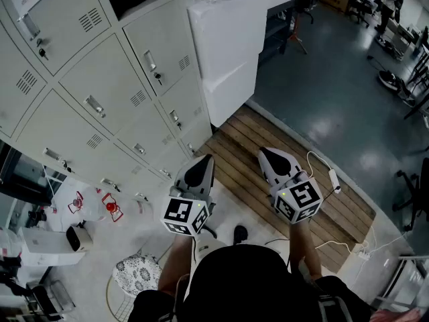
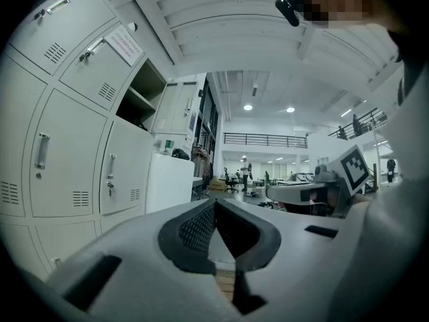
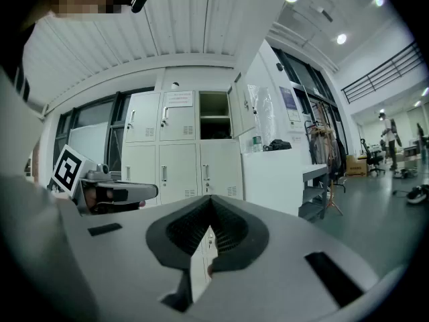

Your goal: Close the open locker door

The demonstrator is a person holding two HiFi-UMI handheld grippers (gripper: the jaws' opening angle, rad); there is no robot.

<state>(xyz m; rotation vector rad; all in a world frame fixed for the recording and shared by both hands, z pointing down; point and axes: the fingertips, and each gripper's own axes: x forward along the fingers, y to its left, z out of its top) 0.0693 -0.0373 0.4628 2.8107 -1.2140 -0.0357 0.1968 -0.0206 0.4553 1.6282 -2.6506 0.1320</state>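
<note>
The open locker door (image 3: 242,109) is shown just above centre in the right gripper view. It stands upright with its long axis vertical and is swung outward at the right edge of the dark open compartment (image 3: 214,123) in the upper row of the lockers (image 1: 100,92). It lies ahead of and above both tools, well apart from them. The left hand-held gripper (image 1: 200,166) and the right hand-held gripper (image 1: 271,156) are each held with the jaws pressed together at the tips and nothing between them. In the head view the left one is placed closer to the locker bank and is judged slightly nearer. The door leaf is seen almost squarely only in the right gripper view. The head view shows just the dark compartment at the top edge, and the left gripper view shows the bank obliquely at the left.
</note>
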